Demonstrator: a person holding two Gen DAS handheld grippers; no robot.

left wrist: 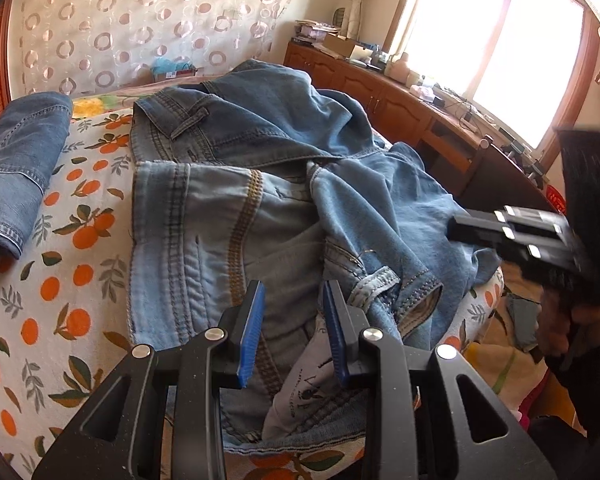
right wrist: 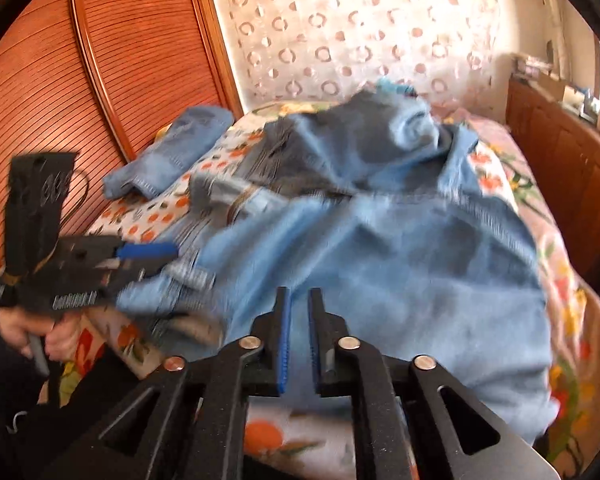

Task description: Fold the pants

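A heap of crumpled blue jeans (left wrist: 260,184) lies on the orange-print bed sheet (left wrist: 60,280); the waistband and an inside label face me. My left gripper (left wrist: 294,332) is open and empty just above the waistband end. The right gripper shows at the right edge of the left wrist view (left wrist: 500,228), beside the heap. In the blurred right wrist view, my right gripper (right wrist: 298,340) is partly open with a narrow gap, empty, above the jeans (right wrist: 380,240). The left gripper shows at the left in the right wrist view (right wrist: 148,256).
A folded pair of jeans (left wrist: 16,172) lies at the bed's far left, also in the right wrist view (right wrist: 172,148). A wooden cabinet (left wrist: 400,96) with clutter runs under the window on the right. A slatted wooden door (right wrist: 100,80) stands on the left.
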